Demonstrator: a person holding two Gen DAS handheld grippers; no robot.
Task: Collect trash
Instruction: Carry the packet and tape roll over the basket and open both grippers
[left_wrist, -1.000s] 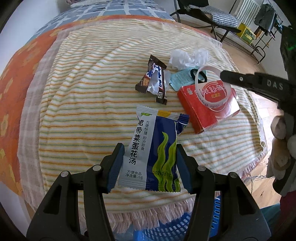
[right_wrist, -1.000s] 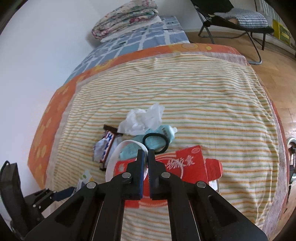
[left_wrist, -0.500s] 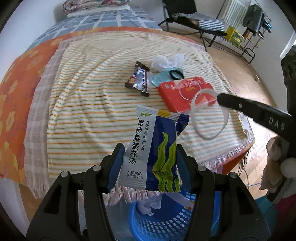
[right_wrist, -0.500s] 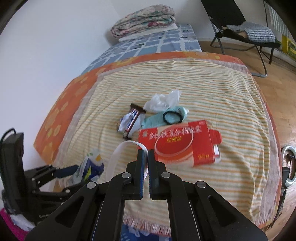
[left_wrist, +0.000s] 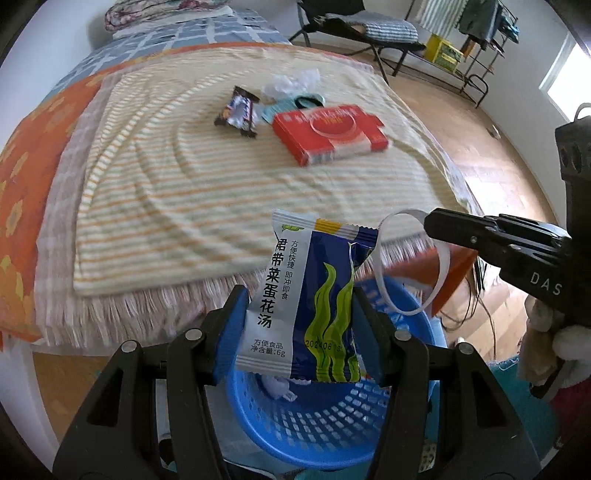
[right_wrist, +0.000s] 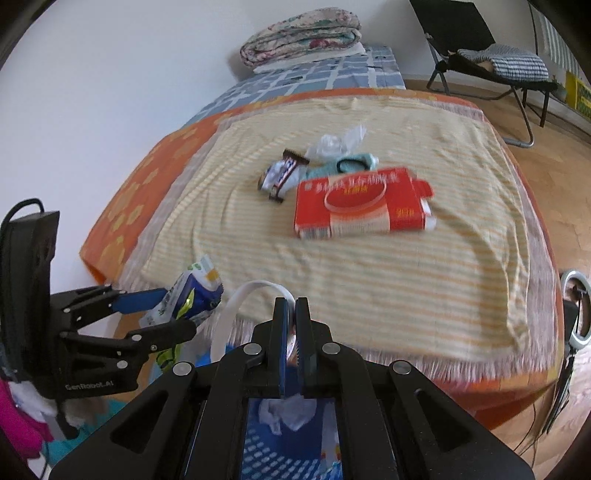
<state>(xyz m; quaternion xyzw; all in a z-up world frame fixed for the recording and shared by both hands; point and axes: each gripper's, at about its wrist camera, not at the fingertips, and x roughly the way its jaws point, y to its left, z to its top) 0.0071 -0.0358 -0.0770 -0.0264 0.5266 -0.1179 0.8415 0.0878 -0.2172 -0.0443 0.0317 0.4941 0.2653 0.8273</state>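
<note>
Blue plastic basket sat at 6 o'clock below the bed, with crumpled white paper inside. Left hand-held gripper clamped a soup packet above it. Right hand-held gripper pinched a white ring.

Packet above basket

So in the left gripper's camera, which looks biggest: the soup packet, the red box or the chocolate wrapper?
1. Soup packet: looks largest, but it sits in the left gripper right at the lens, so that may mislead.
2. Red box.
3. Chocolate wrapper: clearly smaller than the box beside it.
</note>
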